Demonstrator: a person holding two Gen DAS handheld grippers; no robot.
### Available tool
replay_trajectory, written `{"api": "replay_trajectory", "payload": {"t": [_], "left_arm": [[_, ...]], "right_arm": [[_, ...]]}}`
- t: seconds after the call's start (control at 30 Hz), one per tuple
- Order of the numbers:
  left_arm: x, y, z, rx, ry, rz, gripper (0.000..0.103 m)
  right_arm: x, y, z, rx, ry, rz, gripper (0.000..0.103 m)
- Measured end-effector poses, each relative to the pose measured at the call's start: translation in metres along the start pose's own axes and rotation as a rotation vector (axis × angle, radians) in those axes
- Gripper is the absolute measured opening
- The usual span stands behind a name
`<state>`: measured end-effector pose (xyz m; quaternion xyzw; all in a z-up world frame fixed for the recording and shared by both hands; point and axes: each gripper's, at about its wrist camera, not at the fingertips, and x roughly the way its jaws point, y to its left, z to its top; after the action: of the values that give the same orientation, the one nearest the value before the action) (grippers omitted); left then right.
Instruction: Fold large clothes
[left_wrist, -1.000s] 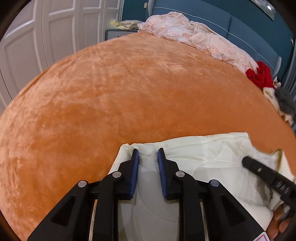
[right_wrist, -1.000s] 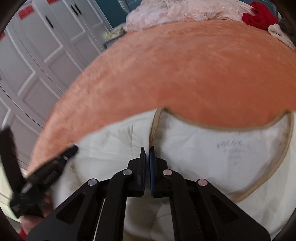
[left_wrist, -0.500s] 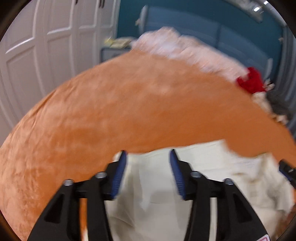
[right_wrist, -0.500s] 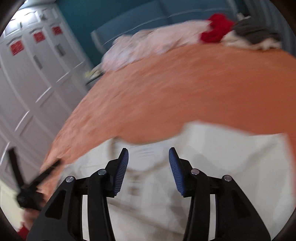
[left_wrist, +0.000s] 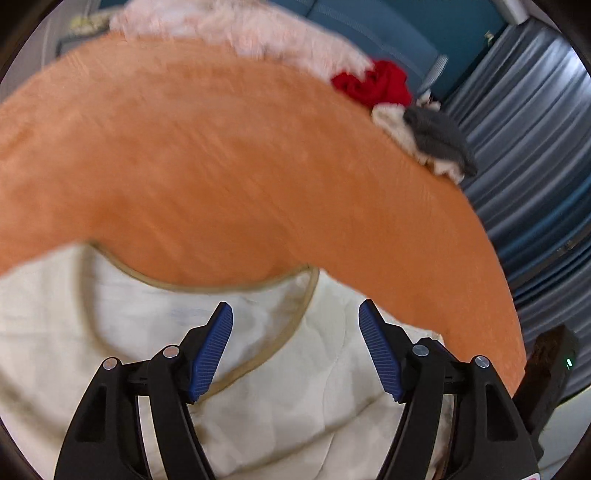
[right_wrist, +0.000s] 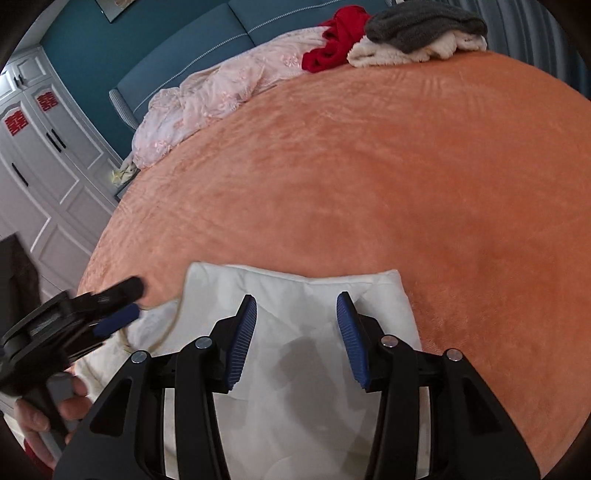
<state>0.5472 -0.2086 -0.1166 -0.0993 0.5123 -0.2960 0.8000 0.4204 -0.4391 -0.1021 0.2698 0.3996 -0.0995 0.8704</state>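
Cream quilted garment (right_wrist: 295, 354) lay folded at lower centre of frame on orange plush bed (right_wrist: 406, 184), tan-trimmed neckline (left_wrist: 288, 325) visible in left wrist view. Left gripper (left_wrist: 295, 347) was spread wide above garment, holding nothing. Right gripper (right_wrist: 295, 339) likewise wide open, empty, over folded panel. Pink lace fabric (right_wrist: 221, 88), red garment (right_wrist: 336, 37) and grey-and-white pile (right_wrist: 421, 29) sat at far bed edge, upper frame. White wardrobe (right_wrist: 40, 162) at left.
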Motion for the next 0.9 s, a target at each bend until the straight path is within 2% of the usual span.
{"api": "replay_trajectory", "payload": {"t": [0.13, 0.17, 0.2, 0.27, 0.3, 0.33, 0.4, 0.47, 0.53, 0.63, 0.73, 0.9], "left_arm": [[0.035, -0.01, -0.001, 0.032, 0.069, 0.033, 0.068], [0.04, -0.012, -0.003, 0.046, 0.091, 0.044, 0.06], [0.045, -0.014, -0.003, 0.063, 0.106, 0.047, 0.051], [0.047, -0.017, -0.007, 0.082, 0.121, 0.035, 0.003], [0.045, -0.019, -0.007, 0.085, 0.119, 0.036, 0.003], [0.04, -0.021, -0.008, 0.096, 0.096, 0.042, 0.001], [0.022, -0.024, -0.006, 0.132, 0.022, 0.041, 0.0], [0.004, -0.024, -0.004, 0.126, -0.036, 0.021, 0.0], [0.004, -0.024, -0.006, 0.144, -0.061, 0.039, 0.0], [0.031, -0.021, -0.015, 0.176, -0.028, 0.105, 0.0], [0.046, -0.009, -0.025, 0.155, -0.015, 0.115, 0.001], [0.05, -0.005, -0.029, 0.152, -0.05, 0.117, 0.004]], "right_arm": [[0.008, -0.003, -0.009, -0.02, 0.0, 0.004, 0.043], [0.01, -0.003, -0.01, -0.027, -0.003, 0.005, 0.043], [0.011, -0.003, -0.011, -0.031, -0.005, 0.005, 0.043], [0.01, -0.003, -0.01, -0.034, -0.005, 0.011, 0.041], [0.009, -0.002, -0.009, -0.036, -0.002, 0.013, 0.031], [0.005, -0.001, -0.007, -0.038, 0.0, 0.02, 0.027], [-0.006, 0.003, -0.003, -0.053, -0.019, 0.036, 0.012], [-0.008, 0.006, 0.0, -0.08, -0.012, 0.024, 0.006], [-0.001, 0.005, 0.0, -0.095, 0.022, 0.008, 0.004], [0.022, -0.004, -0.009, -0.093, 0.09, -0.047, 0.0], [0.028, -0.009, -0.011, -0.086, 0.078, -0.039, 0.0], [0.036, -0.012, -0.014, -0.085, 0.062, -0.042, 0.0]]}}
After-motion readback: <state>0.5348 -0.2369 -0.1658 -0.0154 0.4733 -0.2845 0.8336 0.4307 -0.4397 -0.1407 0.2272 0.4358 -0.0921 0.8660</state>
